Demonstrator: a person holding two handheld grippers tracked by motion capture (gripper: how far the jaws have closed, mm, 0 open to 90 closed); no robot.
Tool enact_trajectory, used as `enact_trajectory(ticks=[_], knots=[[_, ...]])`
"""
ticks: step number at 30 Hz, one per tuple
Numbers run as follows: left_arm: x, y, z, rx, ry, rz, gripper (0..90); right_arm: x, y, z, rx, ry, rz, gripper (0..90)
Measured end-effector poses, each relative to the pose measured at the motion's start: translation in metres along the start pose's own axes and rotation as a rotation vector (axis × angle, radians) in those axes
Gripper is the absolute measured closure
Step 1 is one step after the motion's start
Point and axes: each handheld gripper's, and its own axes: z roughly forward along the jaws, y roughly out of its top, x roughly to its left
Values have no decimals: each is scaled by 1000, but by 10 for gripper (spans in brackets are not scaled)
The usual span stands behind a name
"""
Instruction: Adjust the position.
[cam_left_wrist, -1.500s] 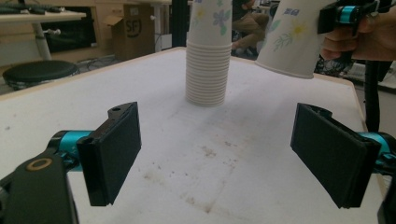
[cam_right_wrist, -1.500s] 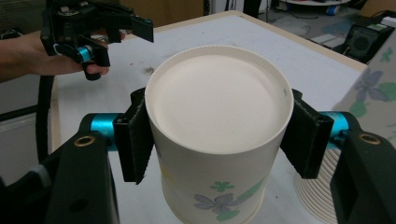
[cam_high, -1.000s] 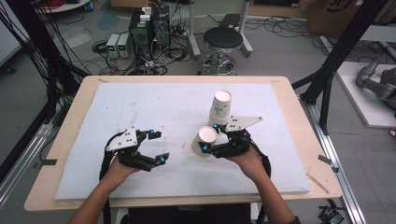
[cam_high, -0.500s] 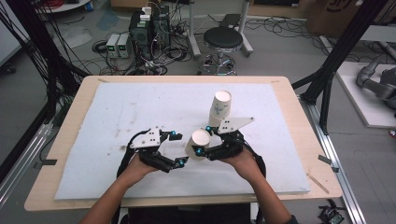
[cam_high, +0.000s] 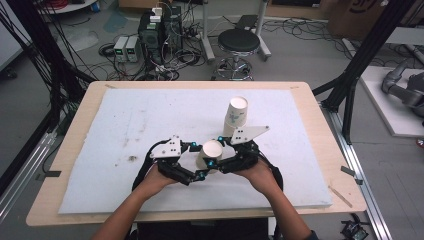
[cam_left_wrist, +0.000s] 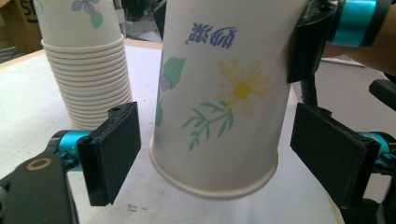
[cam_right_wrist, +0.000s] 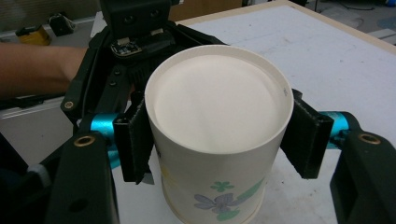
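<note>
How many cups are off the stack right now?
1: the single paper cup, upside down between both grippers, gripped by the right gripper. The rest sit nested in the stack behind it.

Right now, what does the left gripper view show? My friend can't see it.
An upside-down paper cup with a yellow daisy hangs between the left gripper's open black jaws, pinched higher up by the right gripper. A stack of cups stands behind on the white table.

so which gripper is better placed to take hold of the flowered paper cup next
Left. The left gripper has its jaws open on both sides of the upside-down flowered paper cup, apart from its wall, so it only needs to close. The right gripper already clamps it.
</note>
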Motion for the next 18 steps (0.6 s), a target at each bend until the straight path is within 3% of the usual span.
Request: enact_trajectory(ticks=[12, 13, 14, 15, 18], knots=[[-1, 1, -1, -7, -23, 36, 324, 2, 1, 2, -7, 22, 10, 343], [-1, 2, -2, -5, -24, 36, 343, 2, 1, 2, -9, 15, 18, 258], [-1, 2, -2, -5, -26, 35, 343, 2, 1, 2, -9, 15, 18, 258], [-1, 2, -3, 1, -27, 35, 345, 2, 1, 3, -5, 7, 23, 168], [-1, 3, -4, 49, -26, 41, 348, 2, 2, 2, 4, 3, 29, 151]])
